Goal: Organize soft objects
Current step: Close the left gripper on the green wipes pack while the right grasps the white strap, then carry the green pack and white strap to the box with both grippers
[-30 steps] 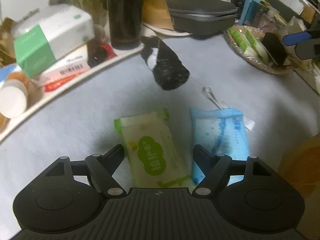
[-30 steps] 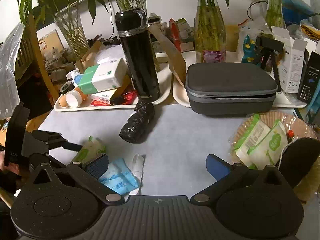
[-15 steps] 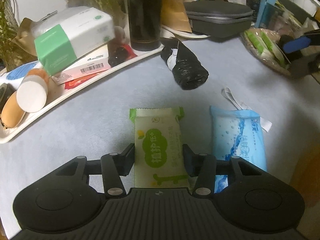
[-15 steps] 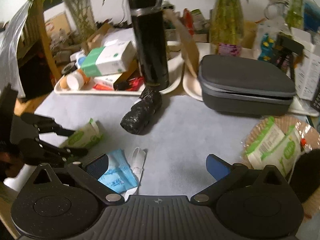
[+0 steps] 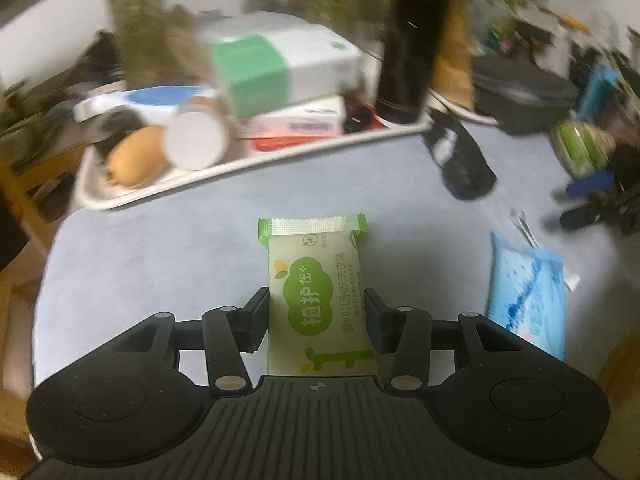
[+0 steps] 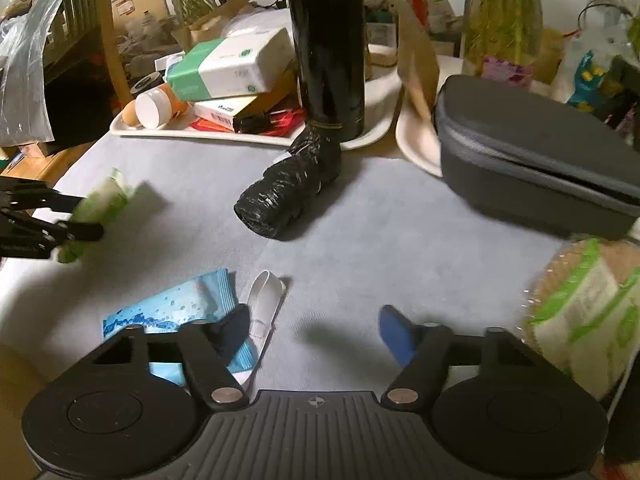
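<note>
A green-and-white soft packet [image 5: 316,300] sits between the pads of my left gripper [image 5: 315,304], which is shut on it and holds it just above the pale blue cloth. From the right wrist view the same packet [image 6: 104,204] shows at the far left in the left gripper [image 6: 52,220]. A blue soft packet [image 6: 172,308] lies flat on the cloth, partly under the left finger of my right gripper [image 6: 312,328]. That gripper's jaws are closing with only bare cloth between them. A white strip [image 6: 264,300] lies beside the blue packet [image 5: 528,292].
A black roll of bags [image 6: 292,192] lies mid-table before a tall black flask [image 6: 328,40]. A white tray [image 6: 132,130] behind holds a tissue box and a bottle. A grey zip case [image 6: 536,152] stands at the right, and a woven basket [image 6: 560,276] with green packets sits below it.
My left gripper shut on the green packet and carried it left and slightly up. My right gripper came down toward the cloth by the blue packet and its jaws narrowed.
</note>
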The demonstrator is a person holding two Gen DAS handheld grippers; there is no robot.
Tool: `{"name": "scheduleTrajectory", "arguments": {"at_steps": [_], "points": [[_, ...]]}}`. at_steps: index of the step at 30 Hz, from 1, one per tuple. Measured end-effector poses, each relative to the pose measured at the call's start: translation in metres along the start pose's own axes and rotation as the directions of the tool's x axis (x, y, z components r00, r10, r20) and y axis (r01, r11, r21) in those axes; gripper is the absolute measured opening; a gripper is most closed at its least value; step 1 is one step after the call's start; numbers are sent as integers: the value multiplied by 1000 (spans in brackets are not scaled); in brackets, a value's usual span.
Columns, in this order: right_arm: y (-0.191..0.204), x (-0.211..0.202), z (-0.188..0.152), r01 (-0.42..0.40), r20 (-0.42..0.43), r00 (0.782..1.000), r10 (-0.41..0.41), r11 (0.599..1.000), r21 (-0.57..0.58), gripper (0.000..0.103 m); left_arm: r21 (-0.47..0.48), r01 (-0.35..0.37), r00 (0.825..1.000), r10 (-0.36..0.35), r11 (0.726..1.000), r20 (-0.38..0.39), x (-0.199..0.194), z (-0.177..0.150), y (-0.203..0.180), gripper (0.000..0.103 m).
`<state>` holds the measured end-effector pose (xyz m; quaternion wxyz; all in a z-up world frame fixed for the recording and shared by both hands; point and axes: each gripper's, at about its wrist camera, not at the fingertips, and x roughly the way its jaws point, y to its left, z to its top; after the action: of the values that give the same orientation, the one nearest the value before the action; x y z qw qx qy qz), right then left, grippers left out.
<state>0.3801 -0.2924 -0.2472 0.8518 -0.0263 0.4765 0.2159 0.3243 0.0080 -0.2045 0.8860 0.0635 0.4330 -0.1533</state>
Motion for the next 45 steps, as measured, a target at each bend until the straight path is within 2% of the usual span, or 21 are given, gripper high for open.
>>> {"name": "scheduleTrajectory", "arguments": {"at_steps": [4, 7, 9, 11, 16, 19, 20, 21, 23, 25, 28, 31, 32, 33, 39, 41, 45], "points": [[2, 12, 2, -64, -3, 998, 64, 998, -3, 52, -90, -18, 999, 22, 996, 44, -15, -7, 10, 47], [10, 22, 4, -90, -21, 996, 89, 995, -39, 41, -111, -22, 997, 30, 994, 71, -21, -11, 12, 47], [17, 28, 3, -68, -26, 997, 66, 993, -98, 24, -112, -16, 995, 26, 994, 93, -26, -10, 12, 47], [22, 30, 4, -26, -13, 1000, 25, 987, -160, 15, -123, -1, 993, 16, 992, 118, -31, -11, 14, 47], [18, 34, 10, 87, 62, 995, -75, 975, -206, 14, -122, 12, 990, 6, 993, 143, -32, -10, 11, 47], [9, 30, 18, 108, 94, 991, -96, 985, -137, 19, -114, 15, 989, 2, 993, 148, -32, -10, 10, 47], [5, 28, 20, 95, 93, 992, -86, 990, -104, 28, -115, 16, 989, 2, 993, 149, -32, -11, 10, 47], [2, 26, 21, 84, 88, 993, -77, 994, -74, 49, -114, 18, 988, -1, 993, 152, -32, -12, 10, 47], [-1, 25, 19, 67, 85, 994, -63, 997, -45, 69, -111, 21, 988, -3, 994, 156, -33, -12, 11, 47], [0, 28, 15, 52, 49, 998, -50, 998, -47, 70, -108, 15, 988, 2, 994, 156, -33, -13, 10, 47], [7, 35, 8, 76, -5, 997, -76, 993, -88, 70, -105, 13, 988, 3, 994, 153, -32, -13, 11, 47], [11, 35, 2, 92, -3, 996, -93, 989, -112, 66, -102, 16, 988, 0, 995, 154, -33, -13, 10, 47], [11, 34, 3, 98, -2, 995, -99, 990, -105, 61, -101, 17, 988, -1, 995, 156, -33, -13, 10, 47], [12, 33, 3, 106, 2, 994, -106, 989, -103, 52, -98, 17, 988, -1, 995, 156, -33, -13, 10, 47], [19, 34, 5, 120, 10, 993, -120, 984, -130, 20, -87, 14, 988, -1, 996, 155, -31, -15, 8, 47], [20, 34, 5, 123, 6, 992, -123, 984, -131, 12, -86, 11, 988, 2, 996, 155, -31, -15, 9, 47], [16, 33, 6, 108, -4, 994, -109, 990, -94, 6, -85, 16, 987, -3, 996, 158, -32, -16, 10, 47]]}}
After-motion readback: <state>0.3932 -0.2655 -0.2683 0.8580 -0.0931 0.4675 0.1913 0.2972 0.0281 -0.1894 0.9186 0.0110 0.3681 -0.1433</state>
